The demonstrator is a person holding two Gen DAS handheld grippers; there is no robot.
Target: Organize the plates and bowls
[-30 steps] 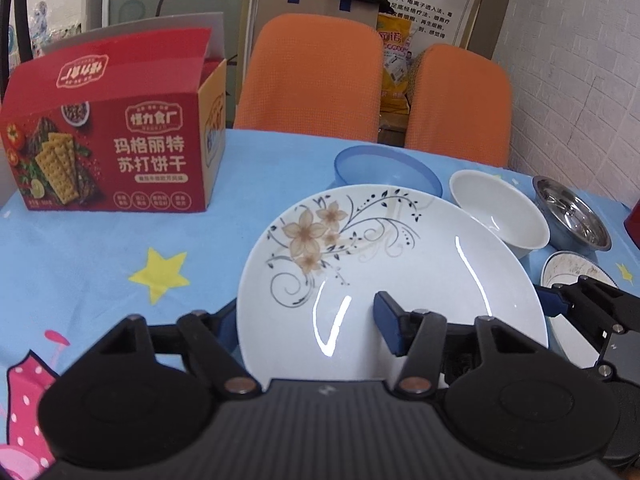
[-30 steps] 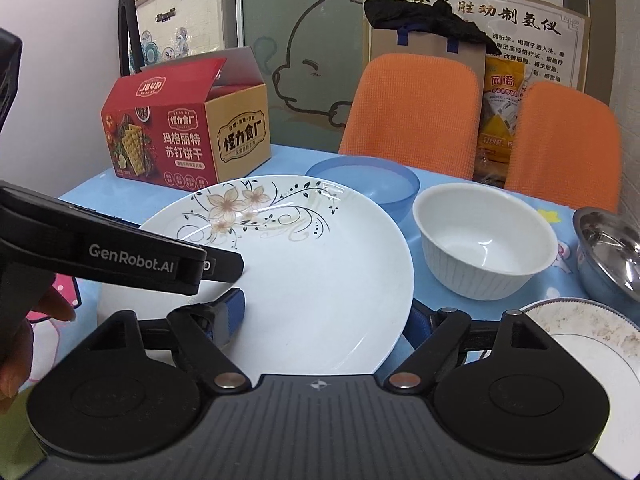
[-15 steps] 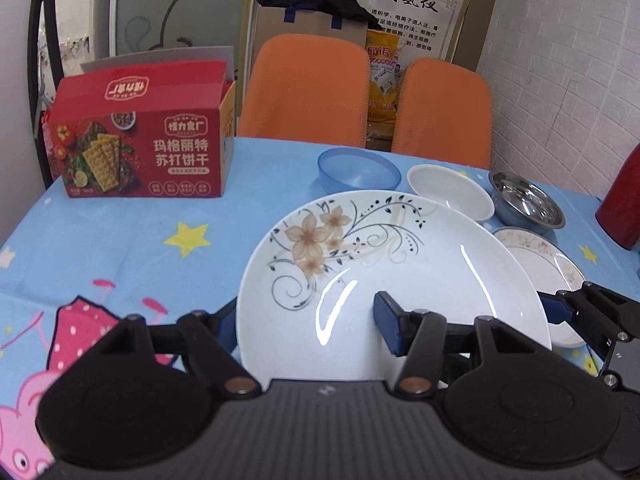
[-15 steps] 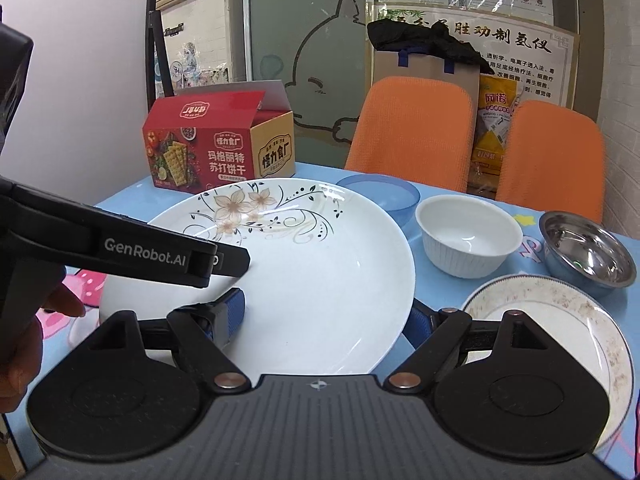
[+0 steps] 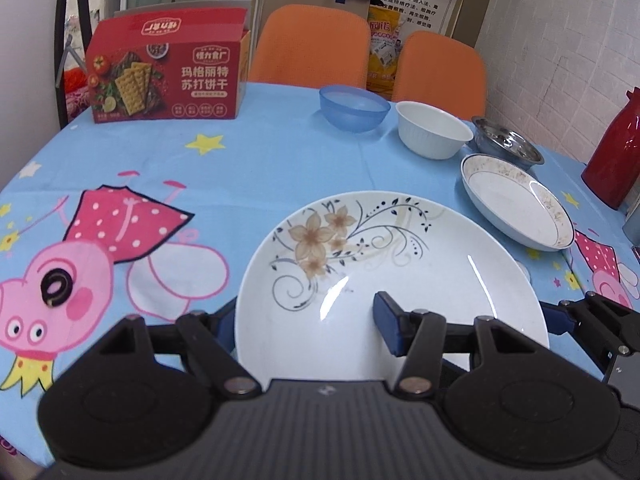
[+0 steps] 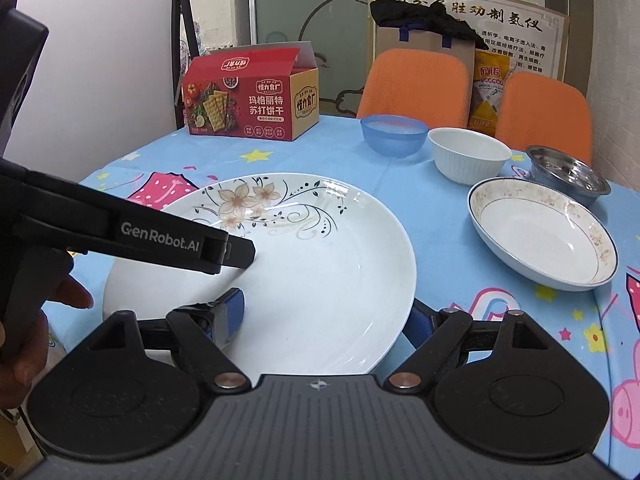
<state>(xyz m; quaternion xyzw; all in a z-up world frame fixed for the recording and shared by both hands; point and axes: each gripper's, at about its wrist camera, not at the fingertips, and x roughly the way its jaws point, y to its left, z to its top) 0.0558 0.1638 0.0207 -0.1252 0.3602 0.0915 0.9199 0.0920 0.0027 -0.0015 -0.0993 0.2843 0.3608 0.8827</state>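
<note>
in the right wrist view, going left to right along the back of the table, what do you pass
red cracker box → blue bowl → white bowl → steel bowl

Cartoon-cloth table [image 5: 280, 168]: cracker box [image 5: 168, 76], three bowls, rimmed plate [image 5: 516, 208].

A small dining corner with orange seating

Two orange chairs [image 5: 316, 44] stand behind the bench [image 5: 280, 168], covered in a blue cartoon cloth; a white brick wall [image 5: 560, 40] runs on the right, a frosted glass panel [image 6: 304, 20] behind.
</note>
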